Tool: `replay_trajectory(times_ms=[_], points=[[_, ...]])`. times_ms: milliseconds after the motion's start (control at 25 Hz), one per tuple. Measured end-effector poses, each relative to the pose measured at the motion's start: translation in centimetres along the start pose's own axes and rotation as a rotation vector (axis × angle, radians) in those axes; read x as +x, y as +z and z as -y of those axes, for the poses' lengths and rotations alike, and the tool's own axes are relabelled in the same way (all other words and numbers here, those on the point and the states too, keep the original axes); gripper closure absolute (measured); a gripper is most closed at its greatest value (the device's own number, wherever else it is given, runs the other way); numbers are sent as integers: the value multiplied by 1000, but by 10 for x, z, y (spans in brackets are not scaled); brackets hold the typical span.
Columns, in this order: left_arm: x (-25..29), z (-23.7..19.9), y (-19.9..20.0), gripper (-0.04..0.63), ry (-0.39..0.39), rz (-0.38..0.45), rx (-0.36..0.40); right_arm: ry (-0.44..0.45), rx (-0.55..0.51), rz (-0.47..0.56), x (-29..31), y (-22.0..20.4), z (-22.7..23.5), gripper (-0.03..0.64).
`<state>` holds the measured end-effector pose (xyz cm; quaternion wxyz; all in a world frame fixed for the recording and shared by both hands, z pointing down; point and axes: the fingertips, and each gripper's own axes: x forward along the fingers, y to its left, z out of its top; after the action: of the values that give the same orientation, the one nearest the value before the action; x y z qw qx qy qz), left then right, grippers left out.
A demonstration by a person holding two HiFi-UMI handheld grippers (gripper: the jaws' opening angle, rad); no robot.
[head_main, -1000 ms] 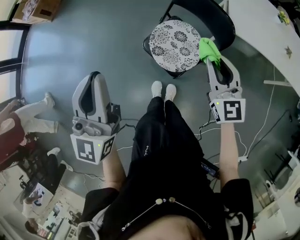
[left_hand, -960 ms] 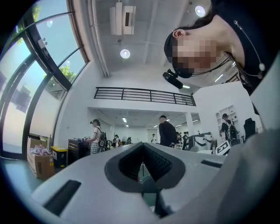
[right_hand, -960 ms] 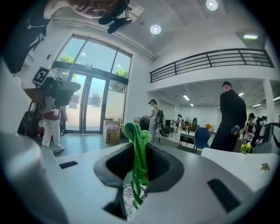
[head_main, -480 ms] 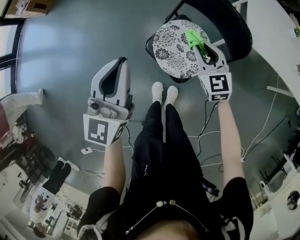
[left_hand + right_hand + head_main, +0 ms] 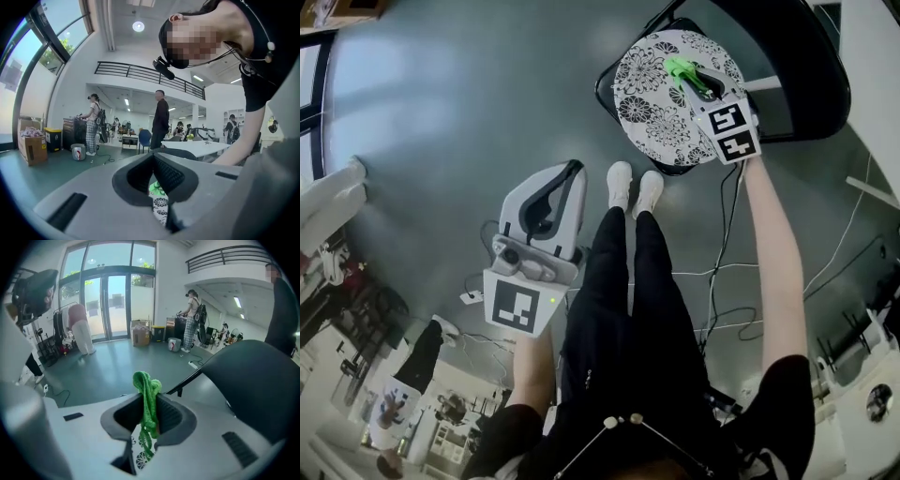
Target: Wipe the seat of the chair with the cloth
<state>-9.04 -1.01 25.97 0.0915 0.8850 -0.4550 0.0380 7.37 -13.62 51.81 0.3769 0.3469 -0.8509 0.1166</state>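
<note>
A black chair (image 5: 797,66) stands ahead of me; its round seat (image 5: 652,89) has a black-and-white flower pattern. My right gripper (image 5: 686,77) reaches over the seat and is shut on a bright green cloth (image 5: 682,73). In the right gripper view the cloth (image 5: 147,401) is pinched between the jaws and hangs down over the patterned seat (image 5: 140,458). My left gripper (image 5: 565,174) hangs over the grey floor left of my feet, shut with nothing in it. Through its jaws in the left gripper view a bit of the seat (image 5: 160,210) and the cloth (image 5: 155,189) show.
My white shoes (image 5: 633,186) stand just in front of the chair. Cables (image 5: 727,281) lie on the floor to the right. A white table (image 5: 874,84) runs along the right edge. People stand far off in the hall (image 5: 160,117).
My right gripper has carried the green cloth from the chair's right edge onto the seat. The left gripper has dropped lower and moved right in the head view.
</note>
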Motion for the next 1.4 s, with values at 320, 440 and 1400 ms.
replay_trajectory(times_ms=[320, 440, 1400], points=[[-4, -29, -45, 589, 33, -46, -103, 45, -147, -187, 95, -40, 1, 532], [0, -38, -51, 589, 30, -54, -106, 52, -159, -219, 116, -48, 4, 532], [21, -51, -74, 589, 1, -99, -97, 120, -214, -296, 164, -83, 0, 534]])
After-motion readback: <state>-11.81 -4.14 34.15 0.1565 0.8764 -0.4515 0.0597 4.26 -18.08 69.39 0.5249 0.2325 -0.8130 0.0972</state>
